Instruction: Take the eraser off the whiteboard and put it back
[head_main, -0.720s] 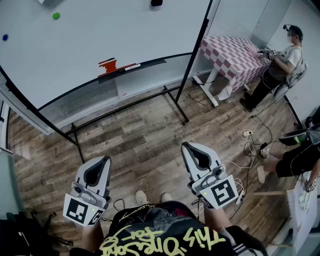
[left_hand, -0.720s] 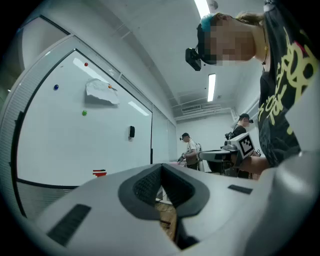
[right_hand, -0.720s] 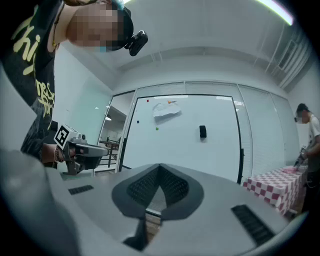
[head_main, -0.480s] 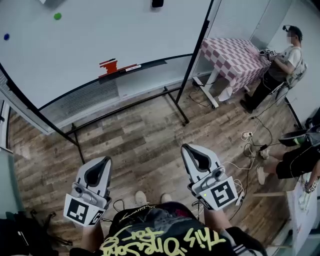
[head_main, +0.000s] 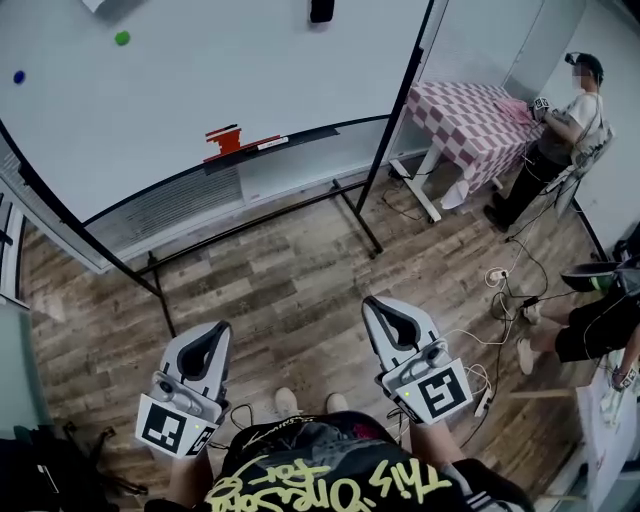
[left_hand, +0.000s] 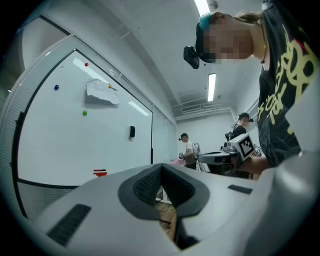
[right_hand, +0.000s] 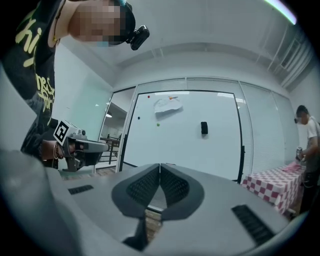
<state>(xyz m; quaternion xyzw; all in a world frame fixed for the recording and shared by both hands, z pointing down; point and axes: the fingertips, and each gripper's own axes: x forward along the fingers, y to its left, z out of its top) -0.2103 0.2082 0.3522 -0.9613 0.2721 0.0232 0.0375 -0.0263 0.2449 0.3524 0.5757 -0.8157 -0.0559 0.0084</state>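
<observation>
First, walk up to the whiteboard (head_main: 200, 80): the black eraser (head_main: 321, 10) sits high on it, well out of reach. Your left hand-held gripper (head_main: 217, 332) and right hand-held gripper (head_main: 372, 303) are both closed and empty, so part the right one's jaws before squaring up on it.

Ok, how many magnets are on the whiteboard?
4: a red magnet near the top edge, an orange magnet on the paper, a blue magnet left of the paper, a green magnet below it. The head view catches only blue and green.
</observation>
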